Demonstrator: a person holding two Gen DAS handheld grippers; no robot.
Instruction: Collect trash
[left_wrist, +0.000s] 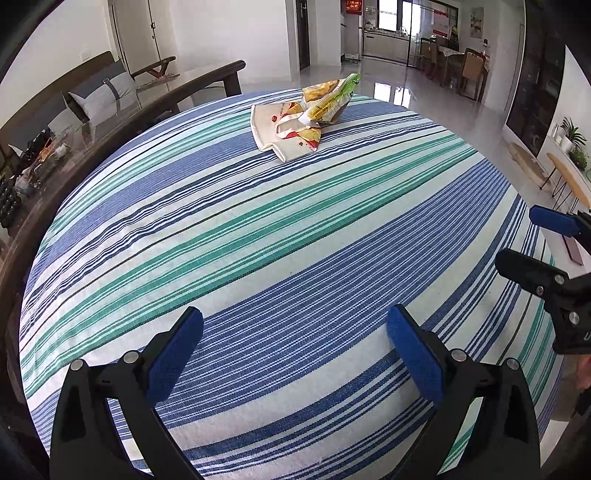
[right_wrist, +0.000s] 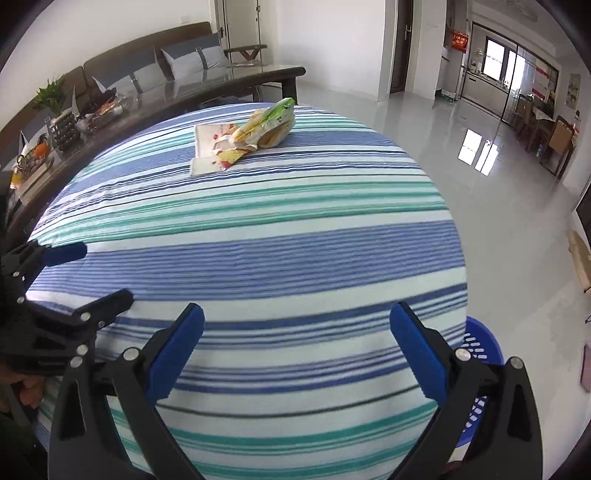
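A small heap of trash lies at the far side of the striped tablecloth: a flat white wrapper with red print and a crumpled yellow-green snack bag resting on it. The wrapper and the bag also show in the right wrist view. My left gripper is open and empty over the near side of the table. My right gripper is open and empty, also near, far from the trash. Each gripper shows at the edge of the other's view: the right gripper, the left gripper.
A blue perforated basket stands on the floor below the table's right edge. A dark glass-topped coffee table with clutter and a sofa lie to the left. Glossy floor spreads to the right.
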